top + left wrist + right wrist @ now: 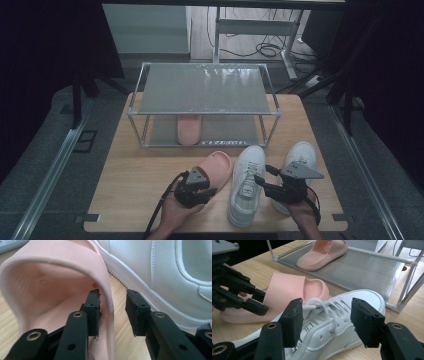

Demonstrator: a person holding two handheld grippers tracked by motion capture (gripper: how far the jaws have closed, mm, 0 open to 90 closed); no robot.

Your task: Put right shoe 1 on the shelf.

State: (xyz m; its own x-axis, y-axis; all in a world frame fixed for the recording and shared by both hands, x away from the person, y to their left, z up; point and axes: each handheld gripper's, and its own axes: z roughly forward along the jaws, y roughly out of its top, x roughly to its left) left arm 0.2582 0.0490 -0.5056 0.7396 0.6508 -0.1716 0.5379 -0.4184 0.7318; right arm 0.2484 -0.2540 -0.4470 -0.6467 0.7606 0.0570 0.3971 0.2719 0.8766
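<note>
Both grippers worked at the near edge of the wooden table (pixel 130 195). On the person's left, the left gripper (pixel 113 312) had its jaws apart and astride the strap wall of a pink slipper (pixel 50 285): one pad sat inside the strap against it, the other stood outside, clear of it with a gap. That slipper lay on the tabletop just beside a white sneaker (pixel 246 184), in front of a metal shoe rack (pixel 204 114). The right gripper (pixel 324 320) hovered over the laces of that sneaker with its jaws wide and nothing between them. A second white sneaker (pixel 300 156) lay to the right, partly under the right hand. A second pink slipper (pixel 322 253) rested on the rack's lower shelf.
</note>
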